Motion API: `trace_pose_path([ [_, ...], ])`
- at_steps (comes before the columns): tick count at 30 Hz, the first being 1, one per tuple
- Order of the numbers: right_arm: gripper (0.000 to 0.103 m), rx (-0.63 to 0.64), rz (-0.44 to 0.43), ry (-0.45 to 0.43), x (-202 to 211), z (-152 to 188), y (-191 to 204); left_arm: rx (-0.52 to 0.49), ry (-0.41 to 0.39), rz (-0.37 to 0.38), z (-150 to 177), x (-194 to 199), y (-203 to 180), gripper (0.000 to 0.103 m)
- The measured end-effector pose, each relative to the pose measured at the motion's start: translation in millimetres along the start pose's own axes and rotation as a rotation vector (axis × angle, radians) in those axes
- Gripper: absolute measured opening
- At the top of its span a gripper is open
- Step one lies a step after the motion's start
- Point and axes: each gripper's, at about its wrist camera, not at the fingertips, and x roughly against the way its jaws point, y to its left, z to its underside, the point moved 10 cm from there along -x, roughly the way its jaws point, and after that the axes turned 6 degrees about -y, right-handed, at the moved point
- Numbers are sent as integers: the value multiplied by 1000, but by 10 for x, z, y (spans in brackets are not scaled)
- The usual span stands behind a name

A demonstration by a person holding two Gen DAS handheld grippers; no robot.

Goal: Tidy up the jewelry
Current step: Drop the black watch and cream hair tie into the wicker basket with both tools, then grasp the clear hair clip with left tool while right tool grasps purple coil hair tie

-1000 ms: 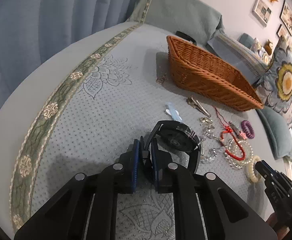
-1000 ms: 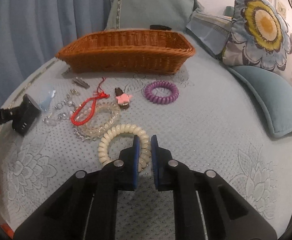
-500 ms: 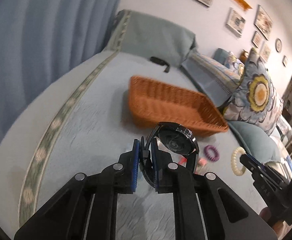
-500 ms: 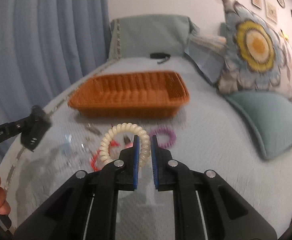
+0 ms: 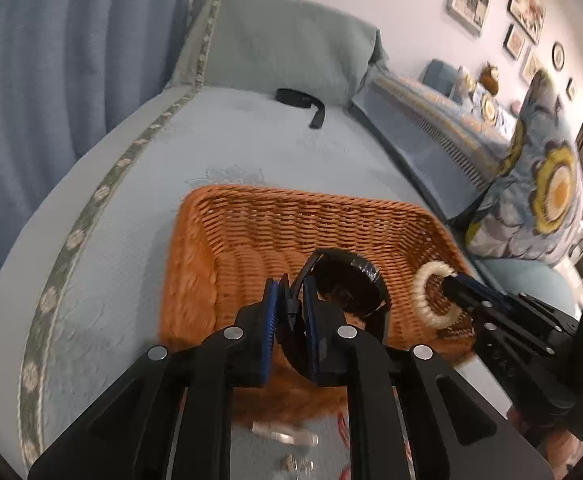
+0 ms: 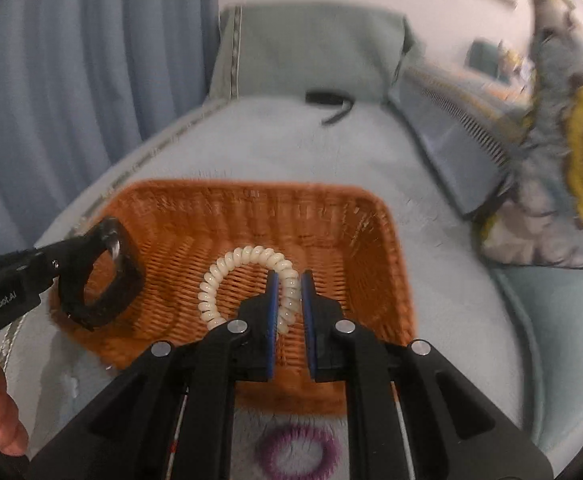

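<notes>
— Where am I with both loads?

— My left gripper [image 5: 289,312] has its jaws clamped on the strap of the black watch [image 5: 349,286], which hangs above the wicker basket [image 5: 251,216], toward its near left side. My right gripper [image 6: 289,312] has its jaws pinched on the cream coil bracelet [image 6: 227,272], held over the basket's middle.

— How do I drop them well?

— I judge both sit inside the rim, so I lower each close to the woven floor before parting the jaws; a high release could bounce the watch out. I'd let them go well apart so the strap doesn't snag the coil. The purple hair tie [image 6: 297,454] waits on the bedspread [image 6: 251,148], just in front of the basket.
</notes>
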Motion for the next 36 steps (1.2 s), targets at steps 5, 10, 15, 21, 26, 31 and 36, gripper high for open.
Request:
trace_pose_path([
  [5,9,-11,-10,70,-228,97,-39,-34,36,-21,73,-258,-66,12],
  [10,12,-18,9,81,-252,145,-130,-39,30,-22,83,-230,-55,13],
  [15,35,-67,-32,37,-50,86,-198,-20,-23,10,1,0,-6,42],
  [21,35,-107,-80,-60,471,28,-192,33,-113,75,-89,626,24,42],
  [26,35,-139,-117,-138,1012,114,-174,13,-192,63,2,1293,40,42],
  [31,35,-162,-146,-195,1513,310,-151,39,-251,53,185,1791,125,42],
  [36,35,-167,-158,-213,1710,553,-74,144,-269,64,454,2011,295,42],
])
